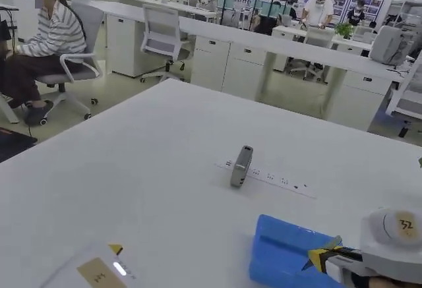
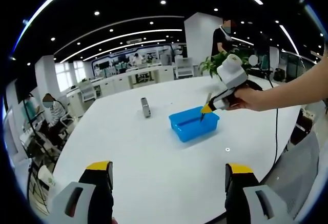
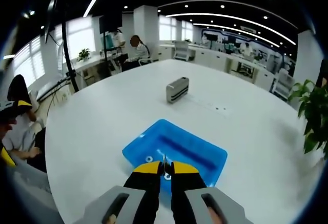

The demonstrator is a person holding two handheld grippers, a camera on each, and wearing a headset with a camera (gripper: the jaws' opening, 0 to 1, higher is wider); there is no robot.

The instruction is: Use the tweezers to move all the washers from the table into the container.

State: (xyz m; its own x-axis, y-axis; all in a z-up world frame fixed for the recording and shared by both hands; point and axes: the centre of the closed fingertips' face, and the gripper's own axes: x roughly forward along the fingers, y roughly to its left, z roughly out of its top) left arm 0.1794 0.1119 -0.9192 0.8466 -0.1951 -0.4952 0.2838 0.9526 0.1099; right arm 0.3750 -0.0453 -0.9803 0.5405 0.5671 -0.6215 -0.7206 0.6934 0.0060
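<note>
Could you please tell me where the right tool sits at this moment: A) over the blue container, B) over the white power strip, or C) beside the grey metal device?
A: in the right gripper view, the right tool, shut on the tweezers, hangs over the blue container.

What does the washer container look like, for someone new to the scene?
On the big white table, look on the near side of the small grey box. The container is a shallow rectangular tray below the tweezers in the right hand-held gripper, and the one bright blue thing on the table.
</note>
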